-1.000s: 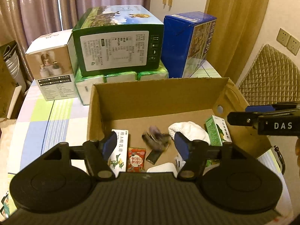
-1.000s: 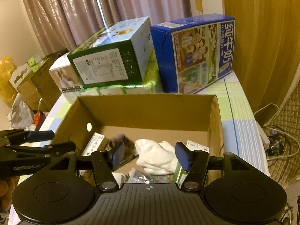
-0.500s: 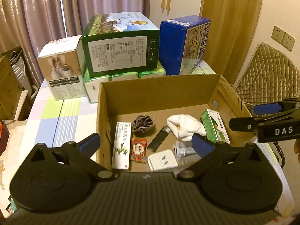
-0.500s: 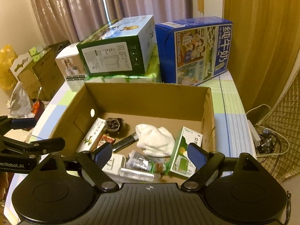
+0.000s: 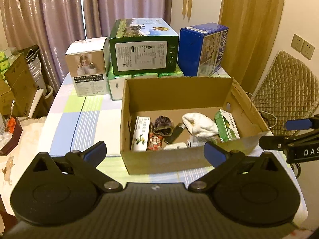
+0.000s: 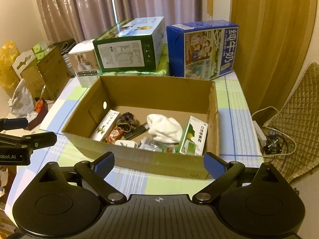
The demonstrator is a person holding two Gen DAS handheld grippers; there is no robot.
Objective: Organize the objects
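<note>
Cardboard box (image 5: 179, 159), open-topped, on the bench (image 5: 75, 119) just ahead of both hand-held grippers, its near wall facing them. Inside on the floor of the box, going from the left hand-held gripper's side across: a tall white carton (image 5: 140, 136) lying flat, a red snack packet (image 5: 156, 142), a dark pouch (image 5: 162, 125), a black lighter-like stick (image 5: 176, 132), a white cloth (image 5: 200, 124) and a green-and-white carton (image 5: 226, 125) leaning at the right wall. A white adapter (image 6: 126, 144) and some clear wrappers (image 6: 153, 146) lie close behind the near wall, seen best from the right wrist.

Step in hand, as judged: the things appear gathered in the box and both tools stand back from it, so either the sorting is nearly done or the next item must be chosen. To do it well, approach from above the near wall rather than through it, pick one item standing apart from its neighbours, such as the green-and-white carton, and close across its narrow faces; the cloth and wrappers are soft and may drag neighbours along.

Left hand-held gripper (image 5: 155, 153): fingers spread wide, nothing between them, touching nothing. Right hand-held gripper (image 6: 158, 163): likewise wide and empty, short of the near wall.

Beyond the box: a green printed case (image 5: 143, 45), a blue case (image 5: 201, 47) and a white-and-brown box (image 5: 87, 65) at the far edge of the bench; curtains (image 5: 59, 10) behind.
</note>
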